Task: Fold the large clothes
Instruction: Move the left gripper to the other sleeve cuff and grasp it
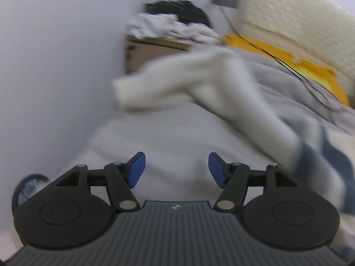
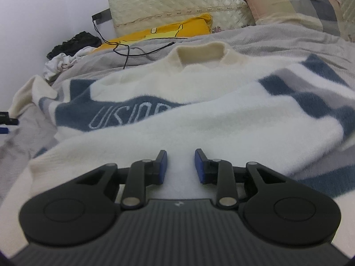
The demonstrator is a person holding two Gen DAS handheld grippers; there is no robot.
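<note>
Left gripper (image 1: 176, 169) is wide open with nothing between the pads, just bare bedsheet (image 1: 155, 133) ahead; the sweater's (image 2: 199, 110) sleeve (image 1: 173, 82) lies up around 1 o'clock. Right gripper (image 2: 180, 166) is narrow, jaws parted over the white knit at 12, pinching nothing I can see. Looks like mid-fold, one sleeve across. Next move probably needs a fresh grab on the other side.

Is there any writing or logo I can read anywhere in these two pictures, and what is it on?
"USIO", then cut off by a fold: pale outlined letters on the blue band of the white sweater.
Small light logo on the right gripper body: too small to read.
Same mark on the left gripper: unreadable.
</note>
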